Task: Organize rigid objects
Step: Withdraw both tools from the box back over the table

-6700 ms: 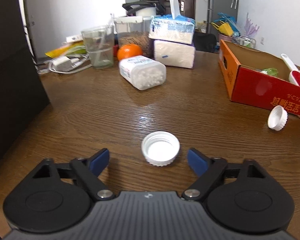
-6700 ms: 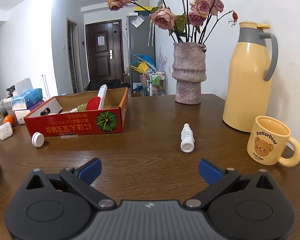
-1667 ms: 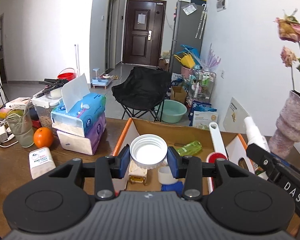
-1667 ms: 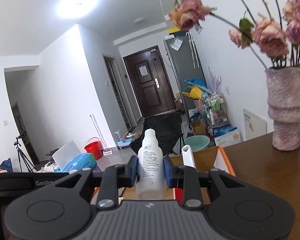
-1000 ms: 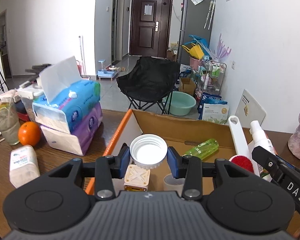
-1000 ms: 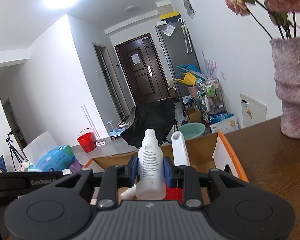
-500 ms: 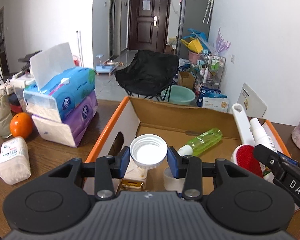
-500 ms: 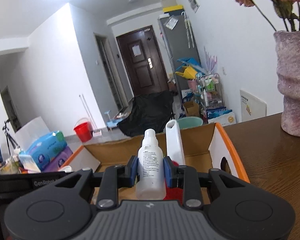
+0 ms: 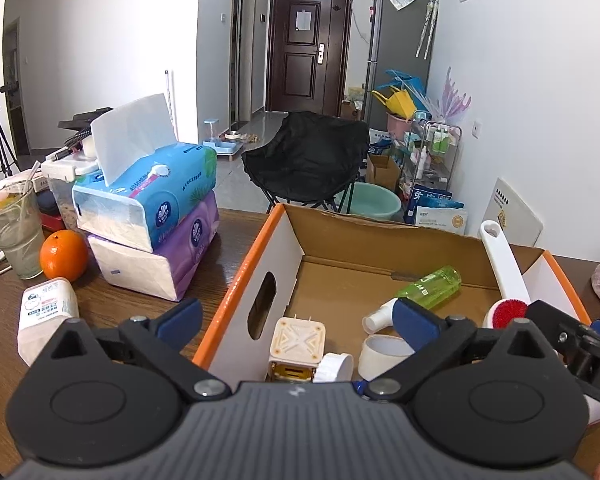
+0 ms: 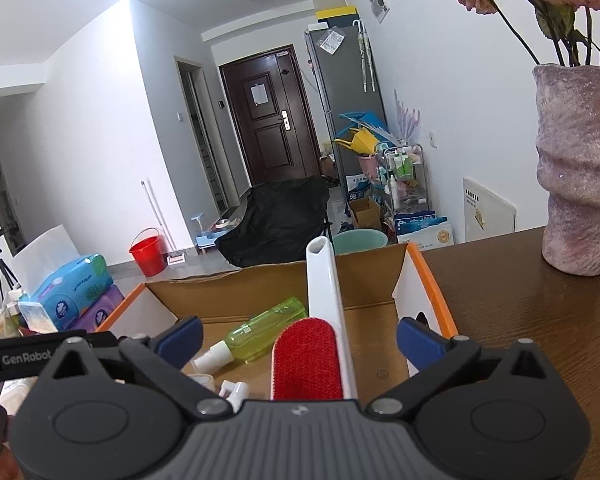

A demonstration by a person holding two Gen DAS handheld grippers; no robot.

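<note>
As both jaws have just opened wide, the white cap [image 9: 334,366] lies below in the box [image 9: 236,300].

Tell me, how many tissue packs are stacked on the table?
2. The blue tissue pack lies on top, with a white tissue sticking up from it. The purple tissue pack lies under it, left of the cardboard box. Others may be hidden behind them.

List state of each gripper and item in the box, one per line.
left gripper: jaws just opened, nothing between
right gripper: jaws just opened, nothing between
white cap: in cardboard box, on its edge
green bottle: lying flat
red brush: leaning, handle up
</note>
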